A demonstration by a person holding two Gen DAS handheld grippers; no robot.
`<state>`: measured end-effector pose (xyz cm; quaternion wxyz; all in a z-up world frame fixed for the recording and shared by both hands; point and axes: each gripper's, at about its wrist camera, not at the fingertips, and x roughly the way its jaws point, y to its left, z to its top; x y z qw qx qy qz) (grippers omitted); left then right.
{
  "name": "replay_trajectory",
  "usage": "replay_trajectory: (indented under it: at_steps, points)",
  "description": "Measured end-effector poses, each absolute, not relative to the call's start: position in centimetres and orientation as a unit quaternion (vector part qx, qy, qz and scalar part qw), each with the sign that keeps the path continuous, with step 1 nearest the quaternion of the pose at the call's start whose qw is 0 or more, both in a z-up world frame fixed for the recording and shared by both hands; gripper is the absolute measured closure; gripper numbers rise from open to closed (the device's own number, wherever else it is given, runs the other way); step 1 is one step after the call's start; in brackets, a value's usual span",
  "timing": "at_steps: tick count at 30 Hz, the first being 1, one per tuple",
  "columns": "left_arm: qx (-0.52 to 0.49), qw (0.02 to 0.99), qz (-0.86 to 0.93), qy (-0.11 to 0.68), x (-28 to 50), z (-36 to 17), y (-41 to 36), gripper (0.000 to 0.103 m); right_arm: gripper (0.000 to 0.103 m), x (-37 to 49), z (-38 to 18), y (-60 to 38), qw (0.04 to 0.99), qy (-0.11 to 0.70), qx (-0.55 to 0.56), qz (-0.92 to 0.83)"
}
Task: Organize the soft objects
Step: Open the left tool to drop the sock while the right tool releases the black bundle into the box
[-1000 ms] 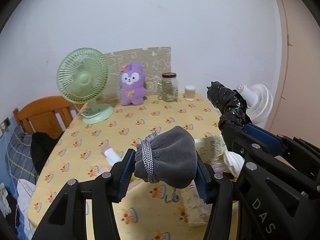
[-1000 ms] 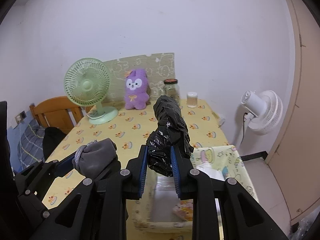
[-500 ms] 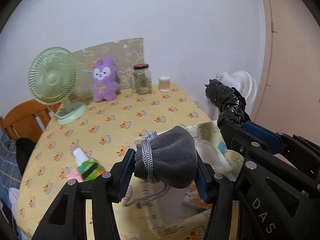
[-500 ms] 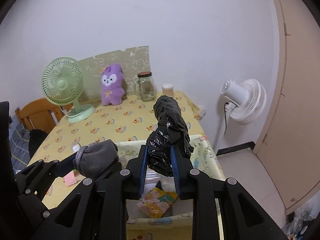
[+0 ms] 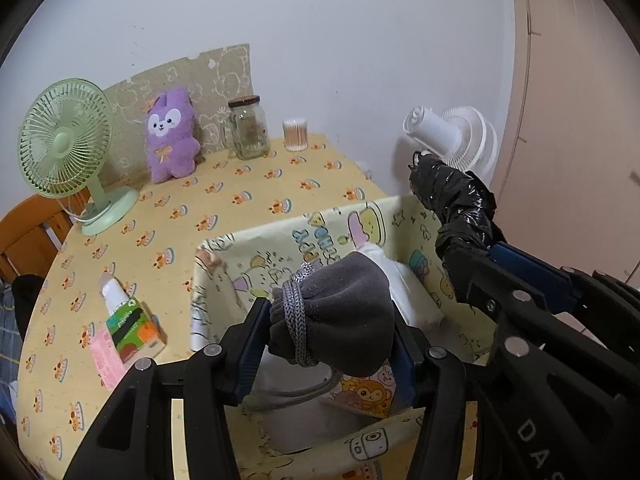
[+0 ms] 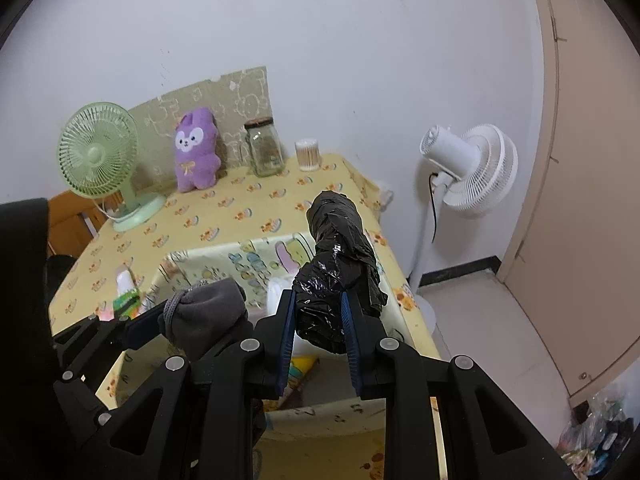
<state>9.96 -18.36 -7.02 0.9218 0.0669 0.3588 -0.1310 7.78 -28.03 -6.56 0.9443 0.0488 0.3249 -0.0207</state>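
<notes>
1. The left gripper (image 5: 328, 340) clamps a grey pouch (image 5: 340, 320) tied with cord, held above an open cartoon-print box (image 5: 280, 240) on the yellow table (image 5: 240, 196).
2. The right gripper (image 6: 318, 336) squeezes a black plastic bundle (image 6: 340, 264) over the same box.
3. A purple plush toy (image 5: 170, 134) sits by the wall beside a green fan (image 5: 66, 148).

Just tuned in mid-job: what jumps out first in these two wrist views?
Both grippers are loaded: the left gripper is shut on a grey pouch bound with cord, the right gripper on a black plastic roll. Both hang over the open patterned fabric bin at the table's near edge. At the back by the wall stand a purple plush and a green fan.
</notes>
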Motion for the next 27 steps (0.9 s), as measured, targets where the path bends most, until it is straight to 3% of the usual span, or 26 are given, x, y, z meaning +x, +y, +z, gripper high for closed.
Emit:
replay_trajectory:
  at_steps: [3,5,8,19,22,27]
  points:
    - [0.09,0.918,-0.122,0.366,10.0,-7.4,-18.8,0.039,0.077,7.9,-7.1,-28.2,0.942,0.332,0.044,-0.021]
    - [0.111,0.918,-0.107,0.365,9.9,-7.5,-18.9,0.027,0.077,7.9,-7.3,-28.1,0.942,0.333,0.041,-0.022]
    - [0.118,0.916,-0.109,0.367,9.8,-7.4,-18.7,0.023,0.077,8.0,-7.5,-28.1,0.941,0.336,0.049,-0.011]
    - [0.125,0.914,-0.113,0.37,10.0,-7.6,-18.2,0.016,0.075,9.4,-8.8,-28.0,0.927,0.364,0.089,0.024]
    - [0.125,0.913,-0.113,0.372,10.2,-7.6,-18.3,0.016,0.069,9.6,-8.8,-28.0,0.925,0.37,0.085,0.023]
    - [0.125,0.911,-0.121,0.374,10.0,-7.4,-18.3,0.014,0.042,9.5,-8.5,-28.3,0.927,0.366,0.08,0.008]
